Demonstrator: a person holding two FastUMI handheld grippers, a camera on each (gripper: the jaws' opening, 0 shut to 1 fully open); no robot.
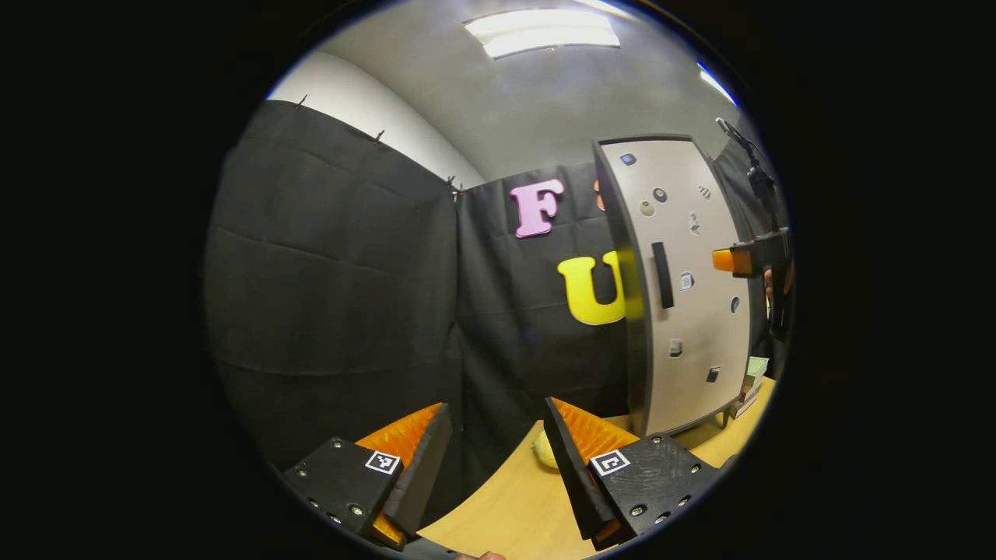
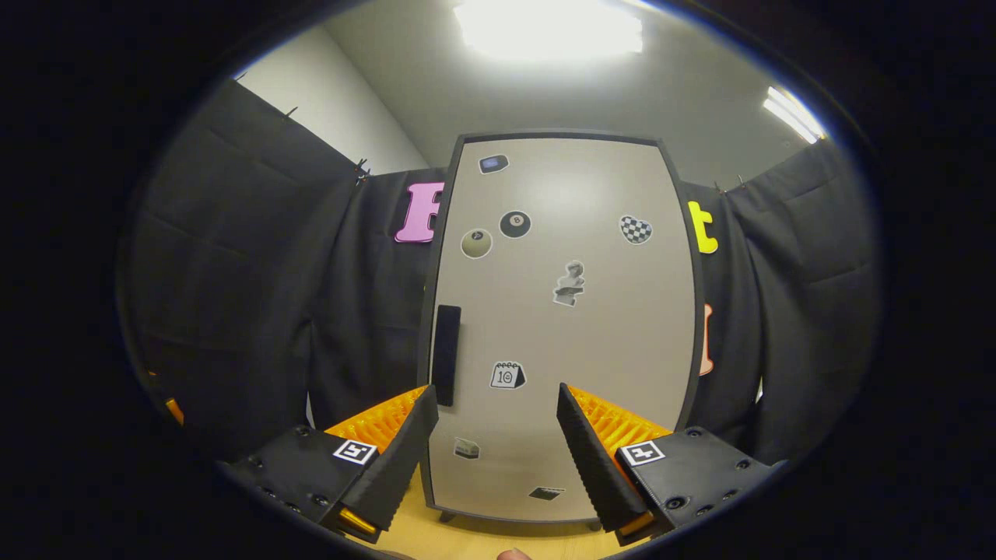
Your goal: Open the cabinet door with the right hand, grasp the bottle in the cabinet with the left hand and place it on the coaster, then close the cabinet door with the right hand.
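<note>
I am holding my right gripper (image 2: 498,435) with its fingers spread wide and nothing between them, facing the cabinet door (image 2: 560,327), which is standing shut on the table (image 2: 436,537). My left gripper (image 1: 498,459) is likewise spread and empty, waiting low over the table to the left of the cabinet.

The step I am working on is opening the door. The handle (image 2: 447,354) is a dark upright bar near the door's left edge, and it is sitting just above my right gripper's left finger, so I am judging that I need to shift left and rise a little until the bar stands between both fingers, then close on it squarely and pull along the door's swing rather than straight back, so the cabinet is not dragged across the table.

Left of the cabinet's foot, a pale rounded thing (image 1: 545,449) is lying on the table; it may be the coaster, though I cannot be sure. The bottle is presumably behind the shut door.
</note>
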